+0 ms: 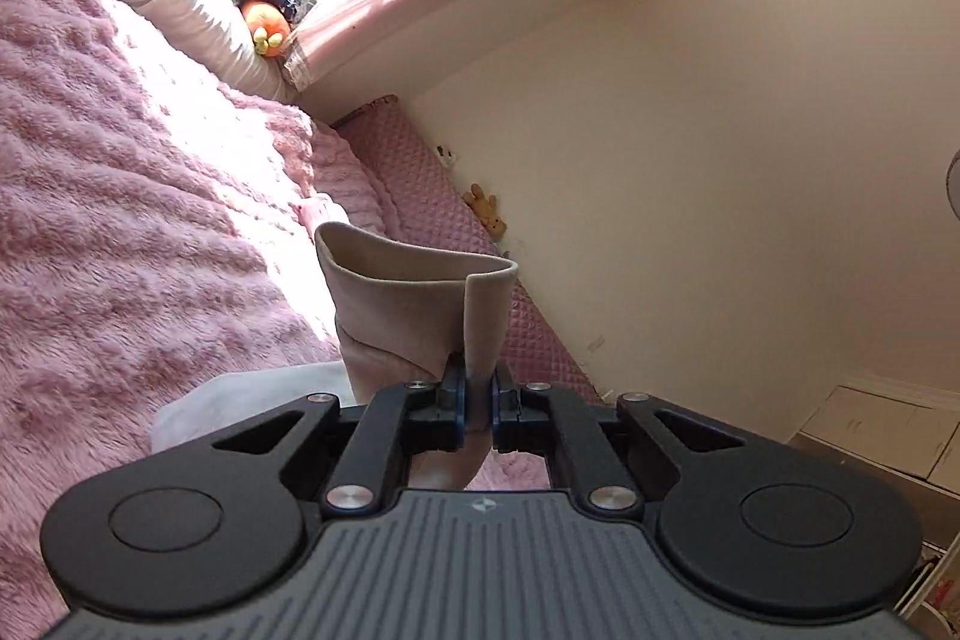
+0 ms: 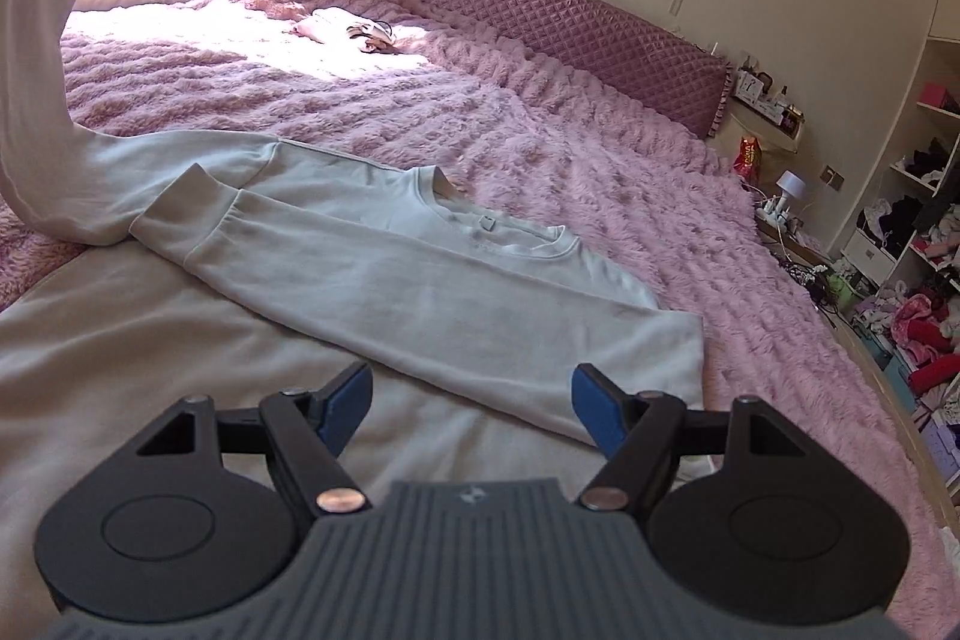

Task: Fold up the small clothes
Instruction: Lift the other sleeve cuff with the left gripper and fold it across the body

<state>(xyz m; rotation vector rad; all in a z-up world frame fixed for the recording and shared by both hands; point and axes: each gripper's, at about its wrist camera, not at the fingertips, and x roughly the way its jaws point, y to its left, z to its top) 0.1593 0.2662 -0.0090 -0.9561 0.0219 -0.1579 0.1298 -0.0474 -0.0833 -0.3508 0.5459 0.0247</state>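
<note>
We see the pale sweatshirt (image 2: 384, 244) lying on the pink blanket (image 2: 540, 130), one sleeve folded across its chest. The left gripper (image 1: 477, 394) is clamped on the other sleeve's cuff (image 1: 420, 292), lifted clear; the right gripper (image 2: 468, 400) hovers with jaws spread, empty. The knit looks soft, light and limp, best pinched at cuffs or hems. Only the right view shows the whole garment.
</note>
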